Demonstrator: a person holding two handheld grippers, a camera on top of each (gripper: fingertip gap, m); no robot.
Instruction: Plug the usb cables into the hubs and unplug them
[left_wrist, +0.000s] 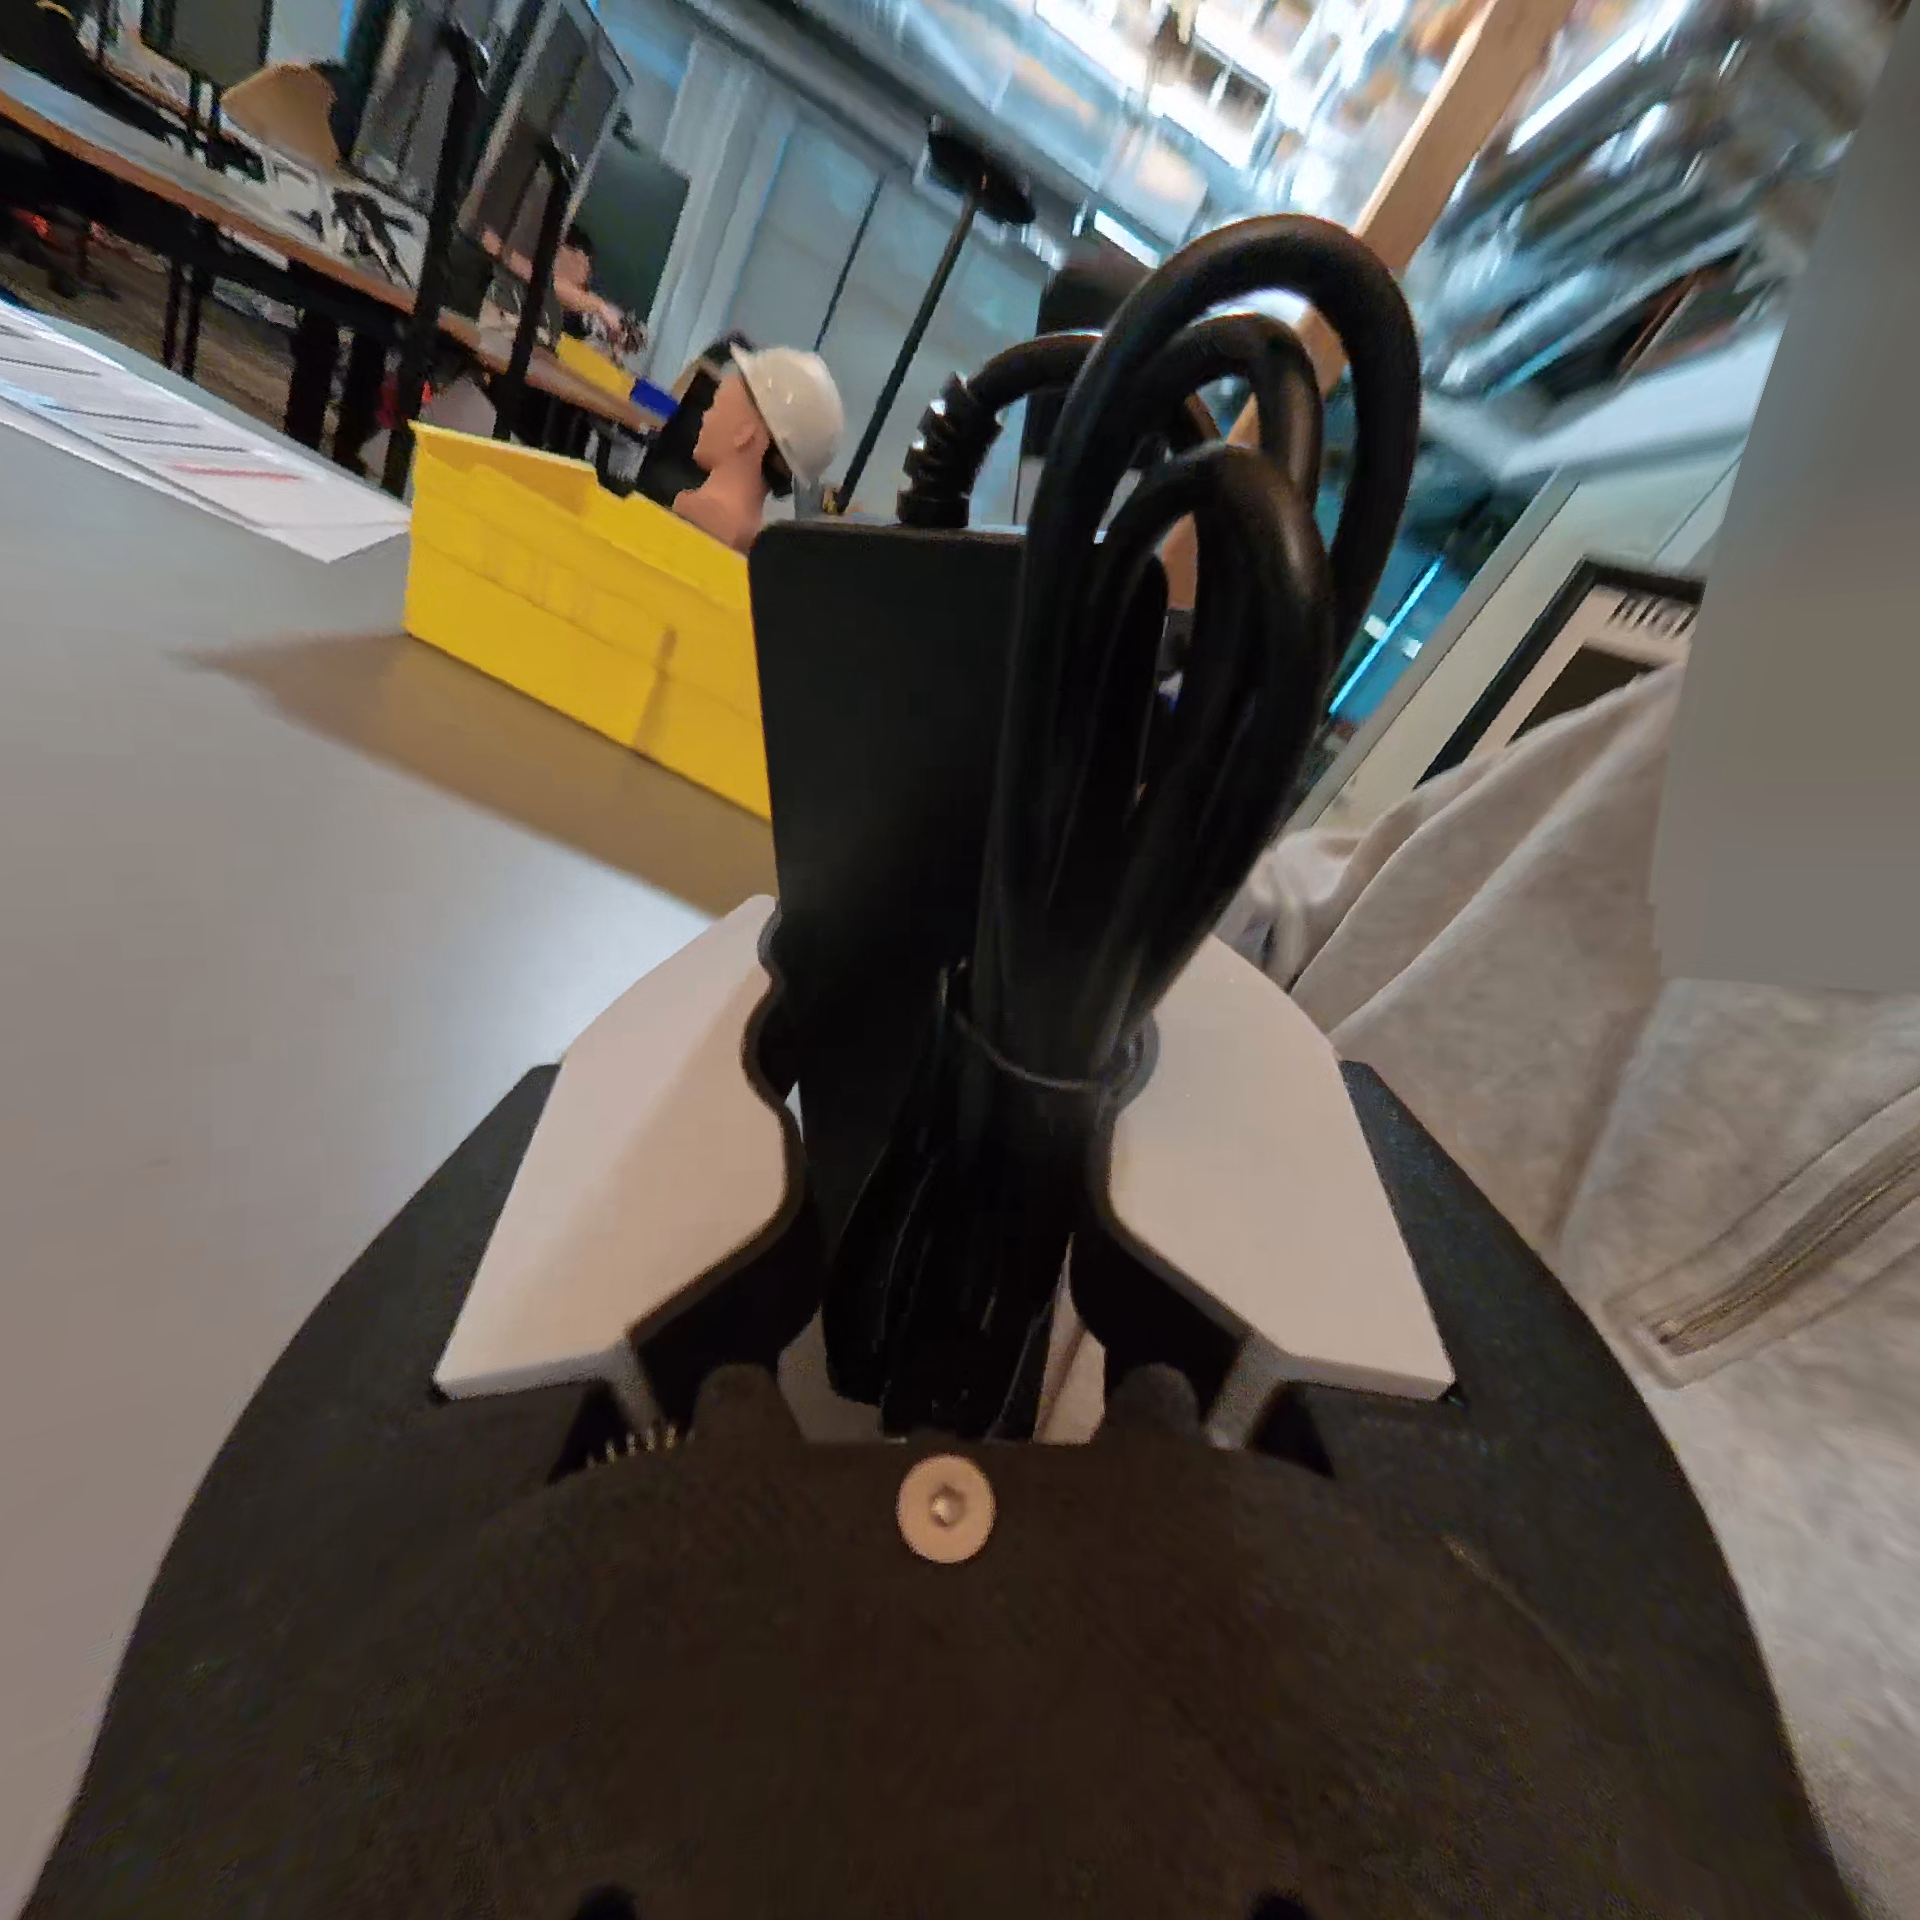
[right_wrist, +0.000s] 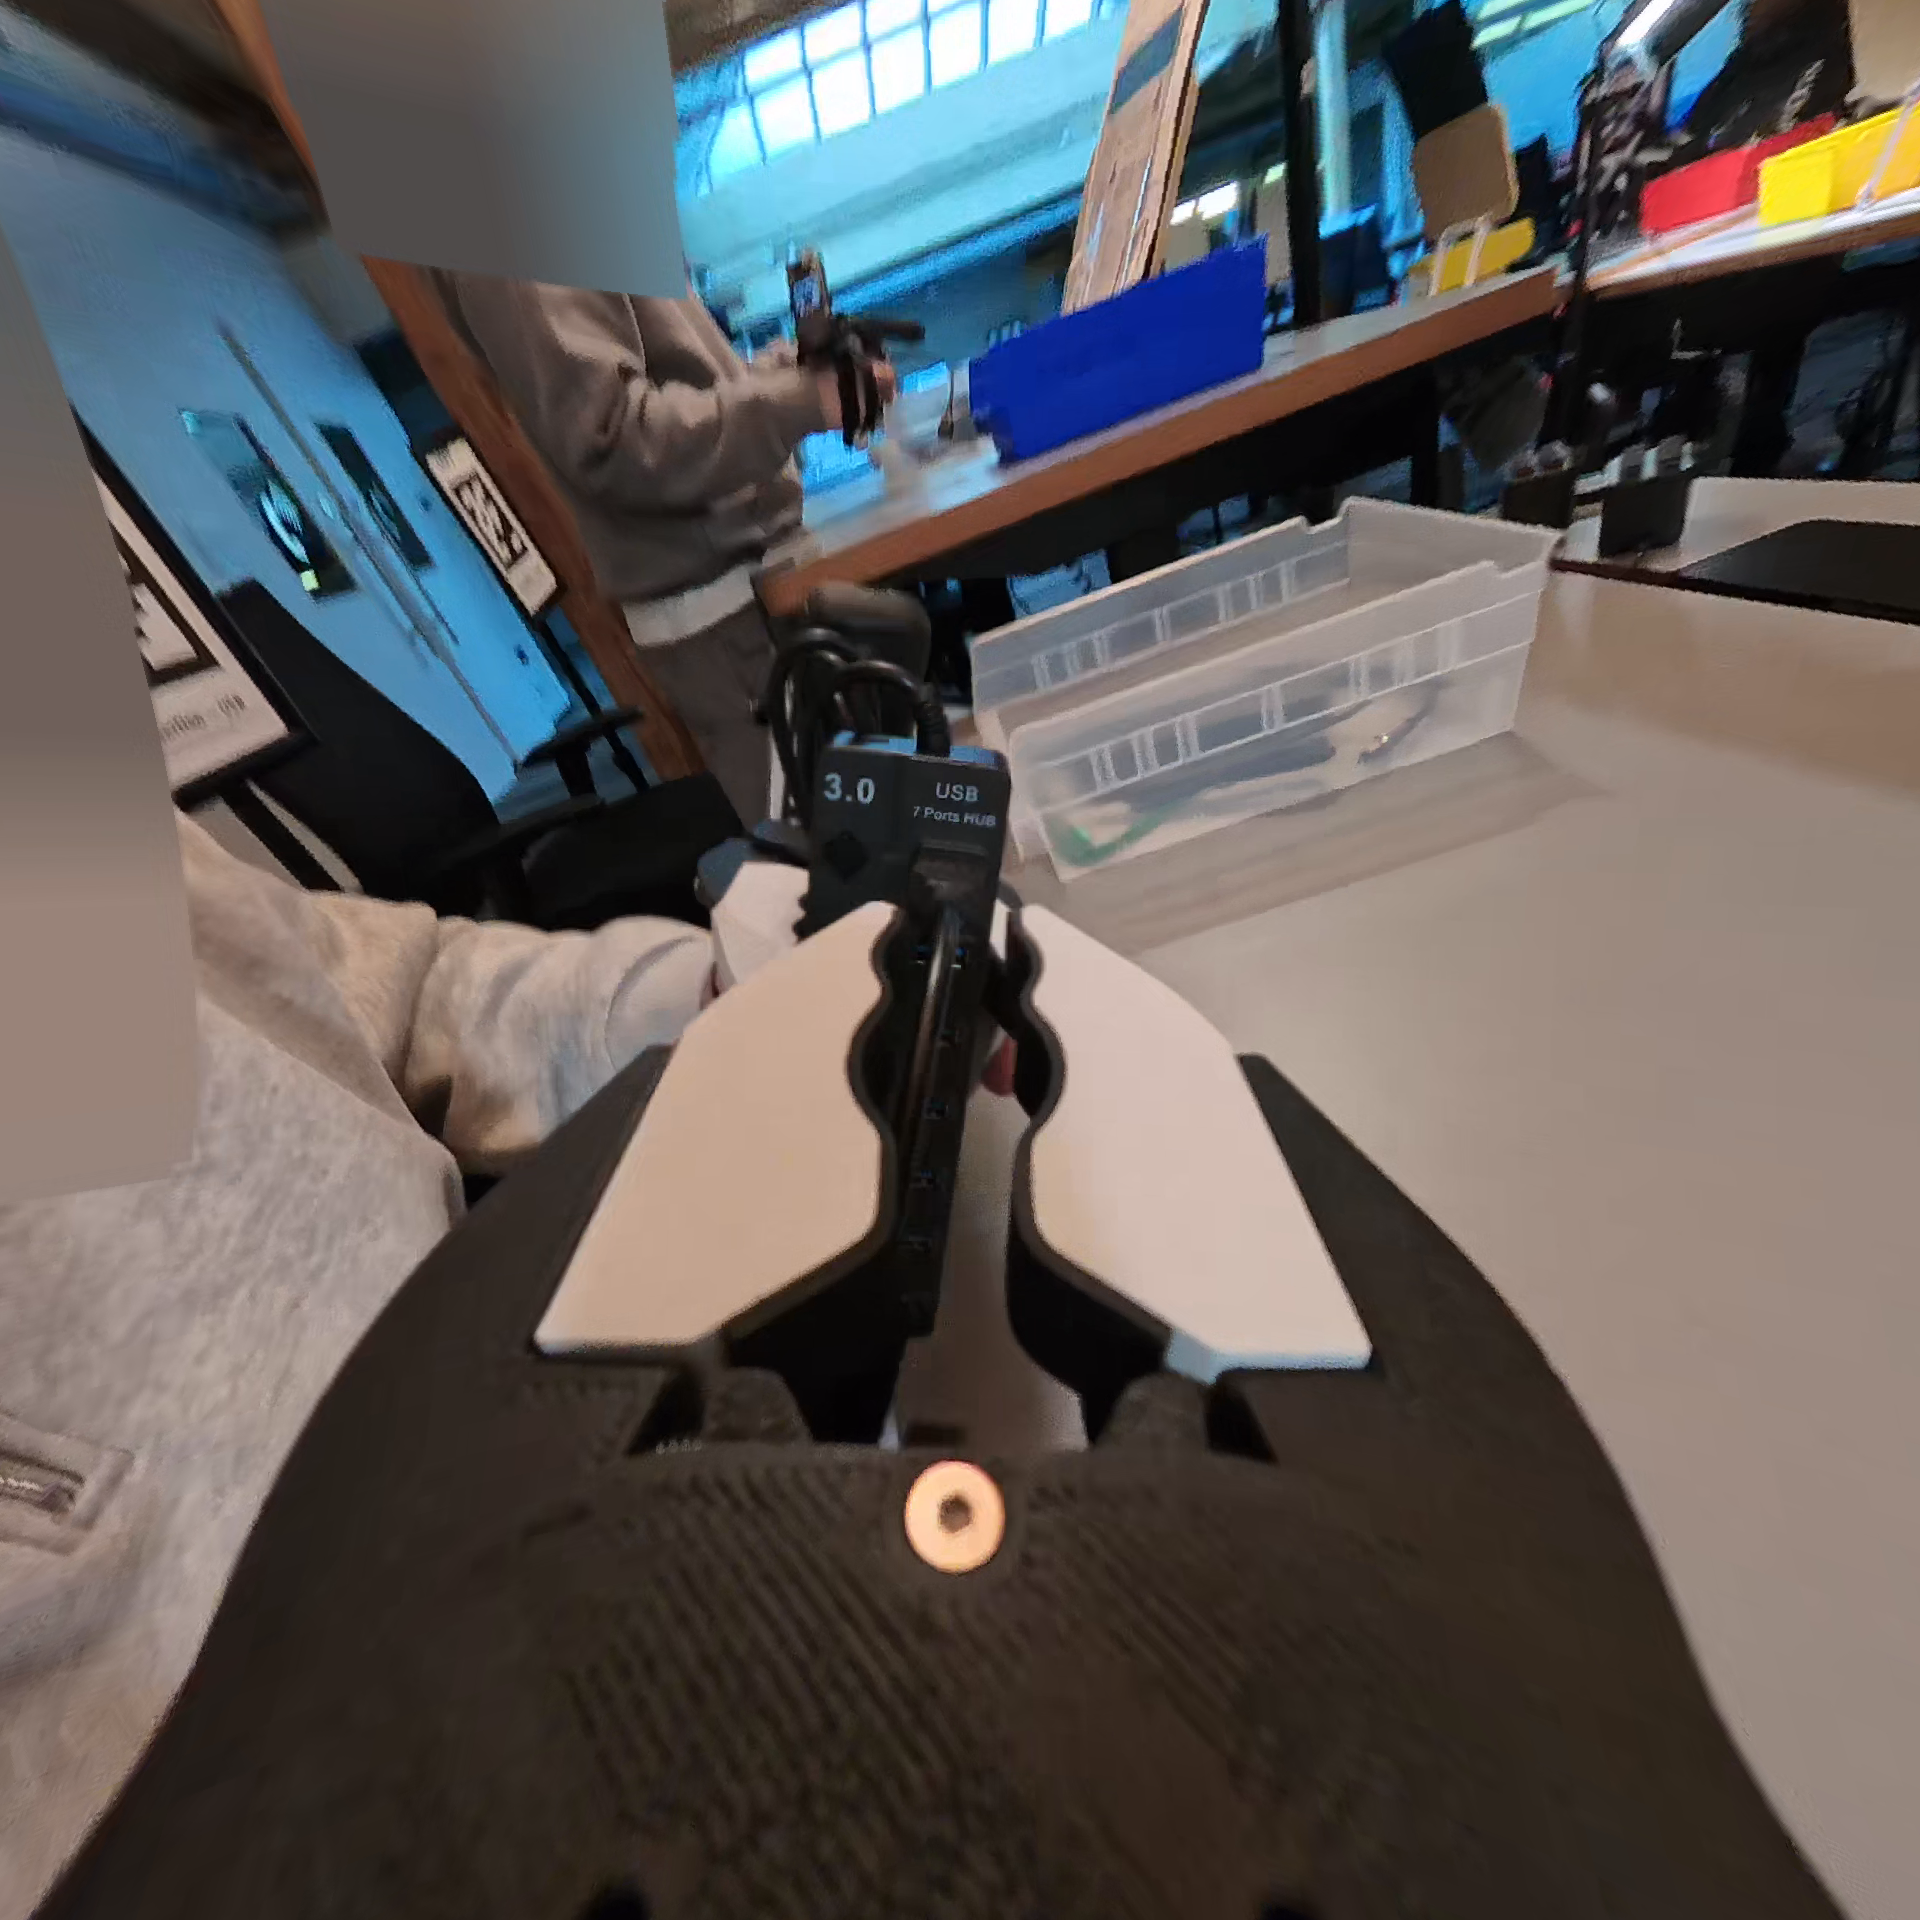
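A: Looking at the left gripper (left_wrist: 977, 935) first: closed firmly on the black hub (left_wrist: 873, 727) and on the bundled cable (left_wrist: 1143, 727) pressed against its side. Both upright between the white fingers, held above the grey table (left_wrist: 260, 935).

B: Agreed. Tied with a thin band (left_wrist: 1023, 1075) at the waist, so not yet unrolled. And the right gripper (right_wrist: 956, 920)?

A: Partly open, with fingers on both sides of what seems the same hub, at its port face. A thin black cable (right_wrist: 940, 997) running along the ports. Touching on one side, perhaps; a gap on the other. Cannot tell whether really gripping.

B: Any plug seated in a port?

A: Too blurred to say. Judging from the tied bundle, probably very early: no plugging clearly done, no unplugging either.

B: Then left to do: free a cable end, line up its plug with a port, push in, pull out again. After that, repeat for other hubs, maybe from the clear bin (right_wrist: 1247, 665) on the table behind.

A: Or from the yellow bin (left_wrist: 582, 623). Contents not visible there.
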